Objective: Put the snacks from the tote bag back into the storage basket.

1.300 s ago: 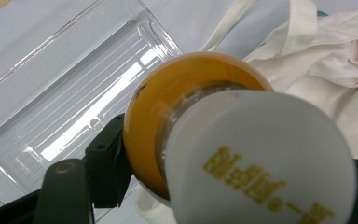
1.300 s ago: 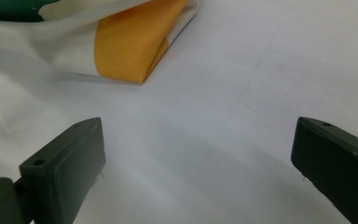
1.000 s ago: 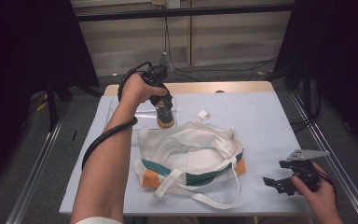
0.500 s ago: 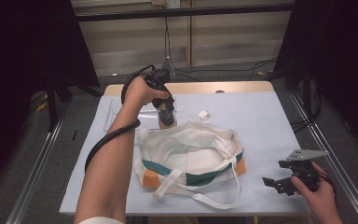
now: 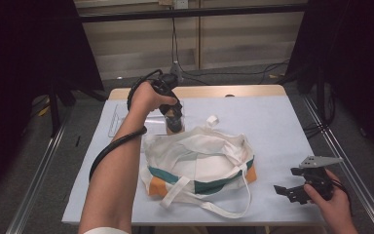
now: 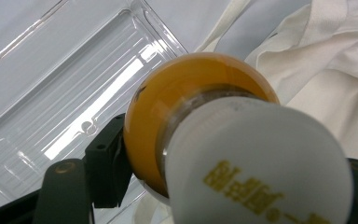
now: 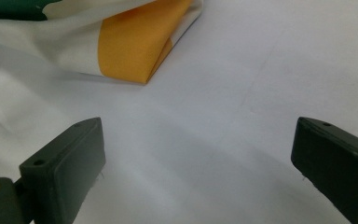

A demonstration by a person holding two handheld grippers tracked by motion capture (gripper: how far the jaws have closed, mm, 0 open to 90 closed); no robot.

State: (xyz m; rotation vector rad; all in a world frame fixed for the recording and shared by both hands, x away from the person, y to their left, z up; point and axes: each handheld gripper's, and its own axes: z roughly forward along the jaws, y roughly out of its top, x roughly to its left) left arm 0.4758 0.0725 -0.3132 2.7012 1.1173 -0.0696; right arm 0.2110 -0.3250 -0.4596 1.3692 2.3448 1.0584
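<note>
Since the earlier frame my left gripper [image 5: 174, 122] has shifted slightly toward the far left corner, carrying its load with it; the right gripper [image 5: 306, 187] has not moved. The left jaws are clamped on an orange-bodied bottle [image 6: 200, 121] with a white cap [image 6: 256, 163], held over the edge of the clear plastic tray [image 5: 119, 119], its long axis running along the jaws. The white cloth bag [image 5: 199, 161] lies just beside and nearer me, closer to the left gripper than to the right, whose jaws stand wide and empty over bare table [image 7: 214, 116].
</note>
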